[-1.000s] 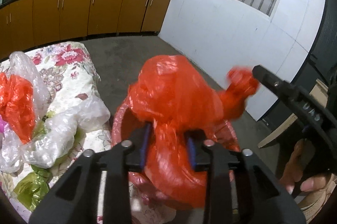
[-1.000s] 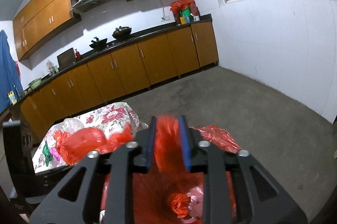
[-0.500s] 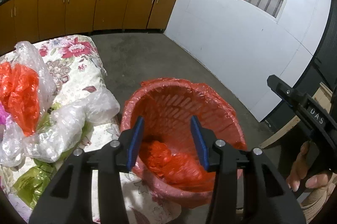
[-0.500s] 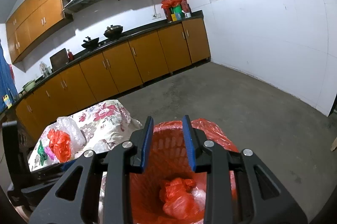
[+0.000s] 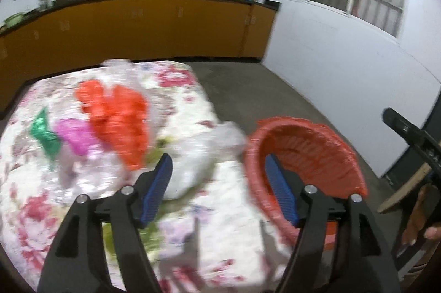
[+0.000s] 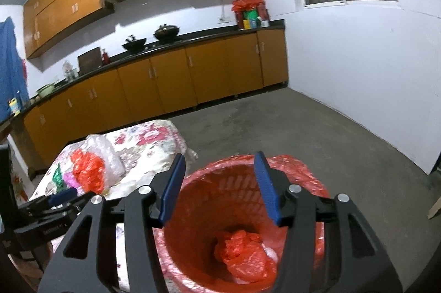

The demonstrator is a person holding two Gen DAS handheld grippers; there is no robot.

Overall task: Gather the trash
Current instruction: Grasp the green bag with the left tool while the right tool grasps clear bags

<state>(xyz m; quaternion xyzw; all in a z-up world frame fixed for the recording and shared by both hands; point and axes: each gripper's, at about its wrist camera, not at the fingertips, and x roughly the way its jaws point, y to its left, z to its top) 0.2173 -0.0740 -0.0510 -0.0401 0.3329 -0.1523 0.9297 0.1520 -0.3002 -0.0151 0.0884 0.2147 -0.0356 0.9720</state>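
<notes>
Above the red basket (image 6: 242, 210), right tongs (image 6: 219, 184) gape empty; left tongs (image 5: 217, 191) likewise spread wide.

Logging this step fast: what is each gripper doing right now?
Left gripper: open, holding nothing, over the flowered table.
Right gripper: open, holding nothing, above the red basket.

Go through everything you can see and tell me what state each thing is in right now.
Left gripper: open, empty, over the table.
Right gripper: open, empty, above the basket.
Basket: upright, lined with red plastic.
Red bag: crumpled, lying in the basket's bottom.
Bag pile: on the floral tablecloth, not yet collected.
</notes>
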